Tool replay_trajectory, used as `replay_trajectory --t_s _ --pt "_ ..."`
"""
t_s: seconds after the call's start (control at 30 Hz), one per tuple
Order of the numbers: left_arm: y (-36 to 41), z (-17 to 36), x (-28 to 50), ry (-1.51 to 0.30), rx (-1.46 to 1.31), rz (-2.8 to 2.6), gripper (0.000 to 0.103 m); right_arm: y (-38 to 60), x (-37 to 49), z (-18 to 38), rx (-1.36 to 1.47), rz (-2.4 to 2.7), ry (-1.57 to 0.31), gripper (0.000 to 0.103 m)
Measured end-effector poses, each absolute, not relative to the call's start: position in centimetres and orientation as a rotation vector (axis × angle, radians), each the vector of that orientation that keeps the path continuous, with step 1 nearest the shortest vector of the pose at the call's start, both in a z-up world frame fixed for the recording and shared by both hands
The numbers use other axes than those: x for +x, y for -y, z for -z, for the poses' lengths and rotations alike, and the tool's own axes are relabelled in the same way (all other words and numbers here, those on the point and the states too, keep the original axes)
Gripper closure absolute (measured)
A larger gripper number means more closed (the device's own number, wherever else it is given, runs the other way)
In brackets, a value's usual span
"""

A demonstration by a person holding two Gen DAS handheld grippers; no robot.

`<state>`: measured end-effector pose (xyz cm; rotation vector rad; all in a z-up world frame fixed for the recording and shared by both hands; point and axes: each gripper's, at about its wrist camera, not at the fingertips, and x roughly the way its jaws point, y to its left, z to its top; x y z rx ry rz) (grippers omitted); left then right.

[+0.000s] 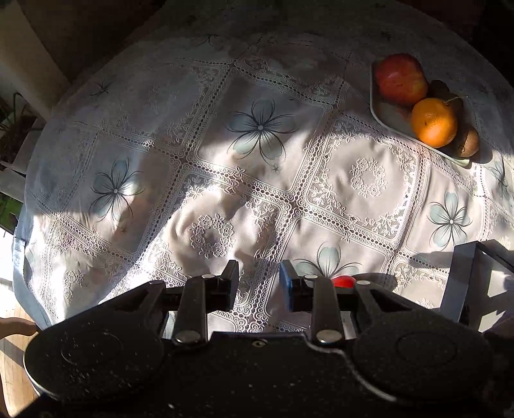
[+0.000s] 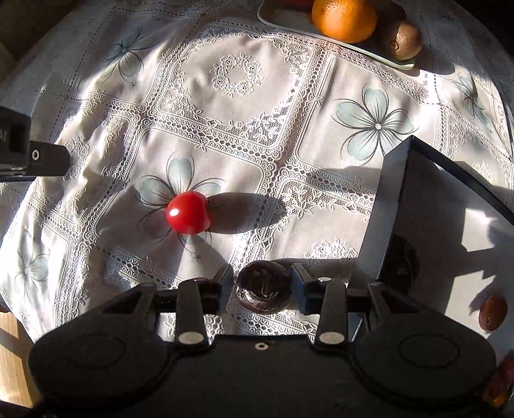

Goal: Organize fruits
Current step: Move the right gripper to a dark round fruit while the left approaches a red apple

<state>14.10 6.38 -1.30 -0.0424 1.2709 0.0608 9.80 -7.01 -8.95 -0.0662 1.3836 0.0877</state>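
My right gripper (image 2: 261, 284) points down at the table, shut on a dark round fruit (image 2: 263, 289) that sits between its pads. A red tomato (image 2: 188, 212) lies on the lace tablecloth (image 2: 257, 106) just ahead and to the left of it. My left gripper (image 1: 258, 283) hangs over bare cloth, open, with nothing between its fingers. The tomato (image 1: 343, 280) peeks out behind its right finger. A pale tray (image 1: 390, 120) at the far right holds a red apple (image 1: 401, 78), an orange (image 1: 433, 122) and a kiwi (image 1: 467, 144).
A black-walled box (image 2: 388, 205) with a white floor stands close on the right and holds a brown-red fruit (image 2: 493, 313). The tray (image 2: 289, 22) with the orange (image 2: 343, 19) and kiwi (image 2: 403, 40) is at the far edge. The other gripper's body (image 2: 29, 157) juts in from the left.
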Motion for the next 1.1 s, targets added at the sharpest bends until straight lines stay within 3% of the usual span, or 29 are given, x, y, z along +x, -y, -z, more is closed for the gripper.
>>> replay_trajectory --t_s 0.27,0.37,0.6,0.63,0.67,0.73,0.83,0.93,1.1 --pt "-6.8 1.8 14.4 -1.282 -0.049 -0.071 0.065 4.6 9.1 10.7 -0.253 -0.099 -1.358 0.048" --pt "-7.0 2.1 14.6 -1.288 -0.048 -0.086 0.065 4.8 9.2 10.4 -0.242 -0.129 -1.366 0.059" --pt "-6.1 3.3 14.6 -1.305 -0.009 -0.086 0.065 6.3 9.7 8.2 -0.143 -0.138 -1.335 0.062" --pt "-6.0 3.5 14.6 -1.309 -0.005 -0.088 0.065 6.7 9.7 7.5 -0.116 -0.142 -1.323 0.064" --pt "-5.9 3.6 14.6 -1.311 -0.003 -0.088 0.065 7.1 9.8 6.9 -0.093 -0.143 -1.318 0.099" --pt "-5.7 3.9 14.7 -1.317 0.004 -0.082 0.065 8.3 10.3 5.3 -0.023 -0.143 -1.304 0.1" --pt "-5.0 4.4 14.6 -1.317 0.02 -0.074 0.065 10.2 10.5 3.7 0.053 -0.149 -1.268 0.093" --pt "-4.0 4.8 14.4 -1.318 0.047 -0.033 0.065 11.5 10.8 3.1 0.151 -0.18 -1.295 0.077" --pt "-1.5 6.0 14.2 -1.34 0.071 0.077 0.064 12.7 10.1 2.1 0.205 -0.128 -1.271 0.076"
